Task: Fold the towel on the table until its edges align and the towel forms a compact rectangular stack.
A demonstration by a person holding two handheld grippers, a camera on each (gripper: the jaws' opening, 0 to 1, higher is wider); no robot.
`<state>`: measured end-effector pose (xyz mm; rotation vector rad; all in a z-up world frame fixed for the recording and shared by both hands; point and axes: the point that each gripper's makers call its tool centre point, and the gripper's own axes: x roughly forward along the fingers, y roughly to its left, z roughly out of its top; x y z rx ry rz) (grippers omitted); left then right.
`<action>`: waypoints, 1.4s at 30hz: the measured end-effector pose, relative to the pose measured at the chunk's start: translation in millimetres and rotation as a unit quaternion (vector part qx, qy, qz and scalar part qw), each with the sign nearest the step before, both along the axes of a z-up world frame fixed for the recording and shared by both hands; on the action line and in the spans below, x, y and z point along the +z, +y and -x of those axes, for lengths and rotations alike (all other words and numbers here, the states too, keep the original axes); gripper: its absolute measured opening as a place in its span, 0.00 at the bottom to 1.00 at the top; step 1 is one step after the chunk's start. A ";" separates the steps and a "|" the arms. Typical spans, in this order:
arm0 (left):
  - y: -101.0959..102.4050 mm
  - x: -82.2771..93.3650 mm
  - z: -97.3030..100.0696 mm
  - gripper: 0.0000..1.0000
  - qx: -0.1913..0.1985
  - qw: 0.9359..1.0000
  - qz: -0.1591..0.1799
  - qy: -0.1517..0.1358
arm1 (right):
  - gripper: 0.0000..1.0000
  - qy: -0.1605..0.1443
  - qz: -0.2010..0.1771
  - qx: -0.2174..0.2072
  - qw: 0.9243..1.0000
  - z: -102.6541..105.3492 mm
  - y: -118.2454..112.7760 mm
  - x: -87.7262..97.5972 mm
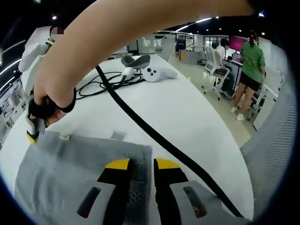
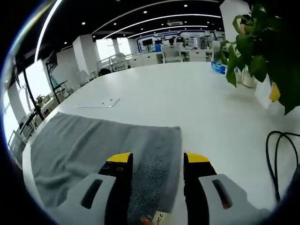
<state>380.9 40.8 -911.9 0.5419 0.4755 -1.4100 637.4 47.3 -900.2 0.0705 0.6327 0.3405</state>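
Observation:
A grey towel (image 1: pixel 70 173) lies flat on the white table (image 1: pixel 187 117). My left gripper (image 1: pixel 142 165) stands low over the towel's near right edge, jaws narrowly apart with the fabric running between them. A person's arm crosses the left gripper view and holds the right gripper (image 1: pixel 32 137) at the towel's far left corner. In the right gripper view the towel (image 2: pixel 89 150) spreads to the left. There my right gripper (image 2: pixel 157 159) is open wide, and the towel's right edge lies between its jaws.
A black cable (image 1: pixel 154 136) runs diagonally across the table past the towel. White controllers (image 1: pixel 154 72) and coiled cables sit at the far end. People stand by desks (image 1: pixel 248 70) beyond. A potted plant (image 2: pixel 267 51), a cable (image 2: pixel 281 154) and a flat clear sheet (image 2: pixel 96 103) are on the table.

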 end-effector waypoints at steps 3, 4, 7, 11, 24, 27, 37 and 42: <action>-0.8 -0.6 -0.3 0.19 0.008 1.000 0.008 0.008 | 0.37 0.004 0.005 -0.007 1.000 -0.5 -5.9 -5.1; -1.0 -0.6 -0.3 0.18 0.010 1.000 0.011 0.008 | 0.32 0.006 0.010 -0.003 1.000 0.2 -8.1 -7.6; -1.4 -0.5 -0.5 0.17 0.023 0.999 0.023 0.013 | 0.17 0.010 0.014 -0.005 1.000 0.8 -11.7 -11.1; -2.6 -0.6 -1.1 0.15 0.024 0.999 0.025 0.011 | 0.13 -0.001 0.024 -0.001 1.000 0.6 -13.6 -12.0; -3.5 -0.4 -4.8 0.04 0.034 0.999 0.040 0.001 | 0.03 -0.043 0.074 0.055 0.995 2.2 -6.7 -14.9; -3.4 -0.4 -5.0 0.04 0.036 0.998 0.041 0.004 | 0.02 -0.043 0.067 0.050 0.996 2.1 -6.1 -13.1; -3.0 0.0 -5.2 0.03 0.039 0.998 0.040 0.004 | 0.00 -0.049 0.045 0.025 0.997 3.1 -7.0 -10.9; -2.3 0.6 -7.0 0.03 0.048 0.998 0.038 0.022 | 0.00 -0.043 0.037 0.012 0.998 1.1 -8.1 -7.8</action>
